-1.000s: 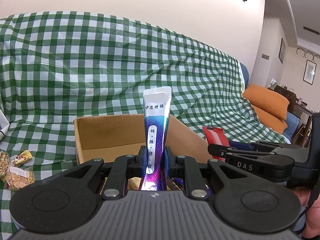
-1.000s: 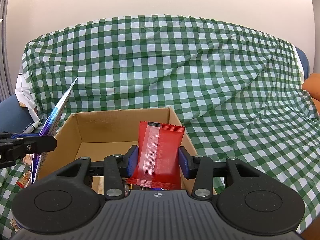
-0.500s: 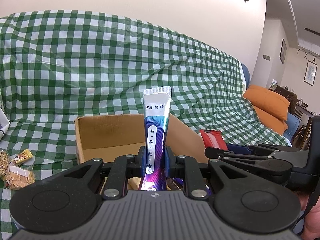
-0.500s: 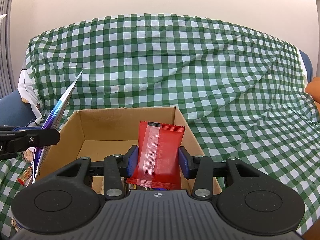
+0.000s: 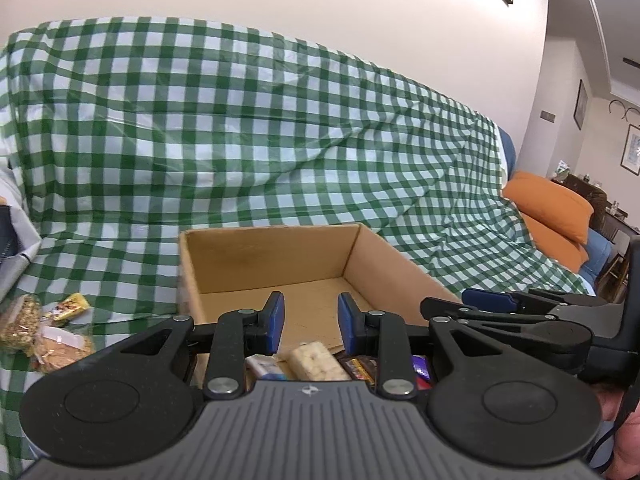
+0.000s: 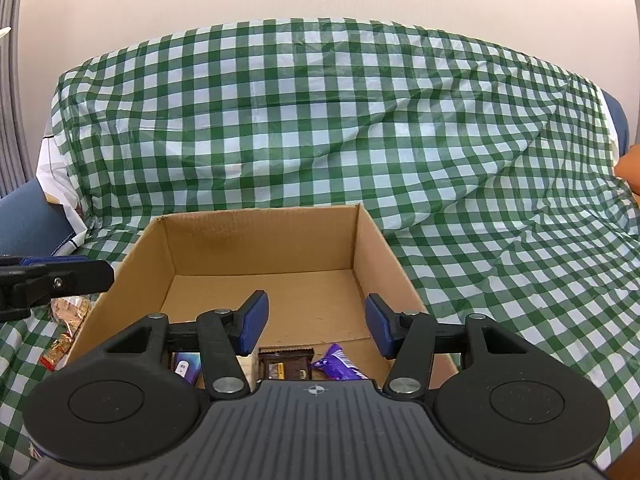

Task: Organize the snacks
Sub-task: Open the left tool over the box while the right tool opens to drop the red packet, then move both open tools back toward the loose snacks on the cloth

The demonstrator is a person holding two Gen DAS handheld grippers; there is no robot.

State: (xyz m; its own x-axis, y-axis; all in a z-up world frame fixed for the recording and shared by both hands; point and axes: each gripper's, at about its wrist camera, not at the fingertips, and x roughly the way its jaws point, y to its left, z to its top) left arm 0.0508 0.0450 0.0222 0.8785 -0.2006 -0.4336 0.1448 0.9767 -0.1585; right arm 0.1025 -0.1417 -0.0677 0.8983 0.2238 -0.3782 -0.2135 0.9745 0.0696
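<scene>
An open cardboard box (image 5: 384, 256) (image 6: 372, 248) sits on a green checked cloth. My left gripper (image 5: 310, 322) is open and empty over the box's near end. My right gripper (image 6: 316, 326) is open and empty over the same end, and it shows from the side in the left wrist view (image 5: 486, 300). Several snacks lie in the box under the fingers: a pale puffed bar (image 5: 312, 362), a dark brown packet (image 6: 285, 363), a purple wrapper (image 6: 338, 364) and a white-and-purple packet (image 6: 185, 367). The purple stick sachet and the red packet are hidden from view.
Loose snacks lie on the cloth left of the box: a yellow packet (image 5: 72, 305) and clear bags of biscuits (image 5: 54, 348) (image 6: 70, 308). The cloth-draped sofa back (image 6: 320, 120) rises behind the box. An orange cushion (image 5: 552, 208) lies at the right.
Both grippers opened. The purple stick sachet left my left gripper and the red packet left my right gripper; neither is between the fingers now. Both views tilted down toward the box.
</scene>
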